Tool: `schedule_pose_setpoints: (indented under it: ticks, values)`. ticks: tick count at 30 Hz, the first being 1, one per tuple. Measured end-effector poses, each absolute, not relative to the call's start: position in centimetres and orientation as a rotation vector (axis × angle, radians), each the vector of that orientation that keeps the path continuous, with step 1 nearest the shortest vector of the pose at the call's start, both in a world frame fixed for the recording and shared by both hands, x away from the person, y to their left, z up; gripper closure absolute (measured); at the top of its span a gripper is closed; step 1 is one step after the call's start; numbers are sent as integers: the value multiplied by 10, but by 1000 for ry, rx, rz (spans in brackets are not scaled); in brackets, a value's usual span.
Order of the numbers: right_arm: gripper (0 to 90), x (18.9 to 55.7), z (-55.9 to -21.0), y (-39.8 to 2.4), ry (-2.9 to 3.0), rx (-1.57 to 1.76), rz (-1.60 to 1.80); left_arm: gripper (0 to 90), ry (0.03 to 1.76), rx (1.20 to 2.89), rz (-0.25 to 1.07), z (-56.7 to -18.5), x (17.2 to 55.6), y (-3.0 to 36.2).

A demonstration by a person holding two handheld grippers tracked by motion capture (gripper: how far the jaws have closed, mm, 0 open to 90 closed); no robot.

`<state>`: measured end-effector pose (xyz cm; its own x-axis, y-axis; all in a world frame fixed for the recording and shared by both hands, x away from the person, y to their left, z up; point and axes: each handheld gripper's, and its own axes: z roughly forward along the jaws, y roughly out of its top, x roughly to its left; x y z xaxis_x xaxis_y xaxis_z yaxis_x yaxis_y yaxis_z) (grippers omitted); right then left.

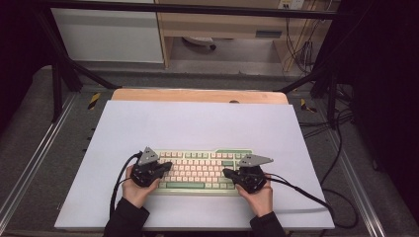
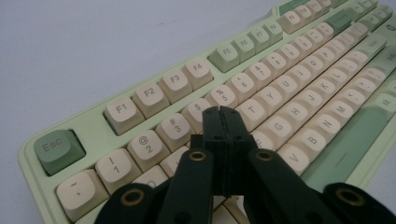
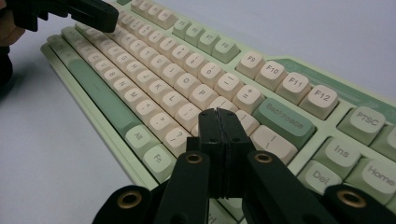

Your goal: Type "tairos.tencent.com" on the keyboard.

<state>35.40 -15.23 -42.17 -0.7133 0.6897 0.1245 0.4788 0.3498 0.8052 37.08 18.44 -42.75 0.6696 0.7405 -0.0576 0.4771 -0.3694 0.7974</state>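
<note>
**While both tools hover shut, the typing looks ready to begin**

With both pairs of jaws pressed together and empty, the person seems to be using each tool as a single blunt finger for tapping keys, and I judge the work to be at its poised stage: tips over the keys, nothing visibly pushed down.

The keyboard, cream keys in a pale green case, lies square on the near half of the white worktop, close to the person's edge. The left gripper comes in over the keyboard's left end, and in the left gripper view its closed tips sit above the upper letter rows, about where the 4 and 5 keys give way to R and T. The right gripper is over the right end; in its own view the closed tips hang just in front of the keys left of Backspace, near the bracket keys. Whether either tip actually touches a keycap I cannot tell.

The next move, as I read it, calls for a short straight dip of one tip onto the middle of a single keycap. The joined jaws are nearly as broad as a key, so a drift sideways could catch a neighbour.
</note>
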Motion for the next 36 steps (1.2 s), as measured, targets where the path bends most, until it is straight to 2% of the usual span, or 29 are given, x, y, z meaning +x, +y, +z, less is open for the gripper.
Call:
schedule_pose_setpoints:
  ticks: [14, 36]
  values:
    - [897, 353, -422, -141, 2401, 1028, 1326, 900, 950, 2013, 395, -423, 364, 203]
    - [900, 355, -421, -94, 2445, 972, 1387, 900, 954, 1993, 396, -418, 360, 216]
